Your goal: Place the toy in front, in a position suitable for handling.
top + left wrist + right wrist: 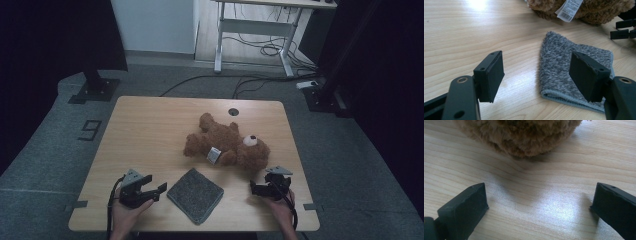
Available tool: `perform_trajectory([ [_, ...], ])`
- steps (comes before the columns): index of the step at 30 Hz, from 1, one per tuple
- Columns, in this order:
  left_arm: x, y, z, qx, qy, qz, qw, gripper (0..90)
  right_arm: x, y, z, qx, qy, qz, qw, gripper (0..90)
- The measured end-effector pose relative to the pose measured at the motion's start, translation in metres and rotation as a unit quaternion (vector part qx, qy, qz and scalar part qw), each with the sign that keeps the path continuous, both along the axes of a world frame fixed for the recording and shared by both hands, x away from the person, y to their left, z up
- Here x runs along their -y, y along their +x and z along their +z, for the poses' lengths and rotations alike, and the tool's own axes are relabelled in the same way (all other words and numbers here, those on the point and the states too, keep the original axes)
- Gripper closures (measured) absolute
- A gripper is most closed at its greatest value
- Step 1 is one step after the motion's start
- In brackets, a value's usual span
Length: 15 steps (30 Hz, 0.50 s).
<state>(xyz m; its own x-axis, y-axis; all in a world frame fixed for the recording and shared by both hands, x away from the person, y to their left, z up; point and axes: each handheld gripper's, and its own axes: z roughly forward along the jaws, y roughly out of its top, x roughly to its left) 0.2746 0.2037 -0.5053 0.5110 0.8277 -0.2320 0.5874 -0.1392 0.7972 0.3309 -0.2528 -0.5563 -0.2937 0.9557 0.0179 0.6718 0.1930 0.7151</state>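
Note:
A brown teddy bear [227, 142] lies on its back at the table's right middle, with a white tag [214, 155] on it. A grey fuzzy cloth [195, 194] lies flat near the front edge. My left gripper [154, 184] is open, just left of the cloth, and points at it. In the left gripper view the cloth [564, 67] lies ahead between the spread jaws [537, 58], with the bear's tag [570, 8] beyond. My right gripper [253, 186] stands open just in front of the bear's head. The right gripper view has brown fur [521, 135] ahead of the empty gripper [540, 190].
The wooden table [150, 130] has a round cable hole [233, 111] at its back edge. Its left half is bare wood. Beyond it stand a white-legged desk [260, 30], floor cables and a black stand base [95, 90]. The right gripper's jaws [624, 28] appear far right in the left gripper view.

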Motion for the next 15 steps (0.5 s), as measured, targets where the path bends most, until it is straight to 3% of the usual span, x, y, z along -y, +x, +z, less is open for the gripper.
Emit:
perform_trajectory([
  [10,0.018,0.012,0.018,0.011,0.013,-0.021,0.9996,29.4,0.007,-0.011,0.002,0.001,0.034,-0.015,0.9993,3.9],
  [13,0.020,0.017,0.022,0.016,0.014,-0.028,0.9994,29.2,0.009,-0.013,0.006,0.012,0.051,-0.018,0.9984,4.0],
  [15,0.024,0.028,0.028,0.017,0.016,-0.032,0.9992,29.4,0.010,-0.017,0.017,0.032,0.061,-0.013,0.9976,2.9],
])
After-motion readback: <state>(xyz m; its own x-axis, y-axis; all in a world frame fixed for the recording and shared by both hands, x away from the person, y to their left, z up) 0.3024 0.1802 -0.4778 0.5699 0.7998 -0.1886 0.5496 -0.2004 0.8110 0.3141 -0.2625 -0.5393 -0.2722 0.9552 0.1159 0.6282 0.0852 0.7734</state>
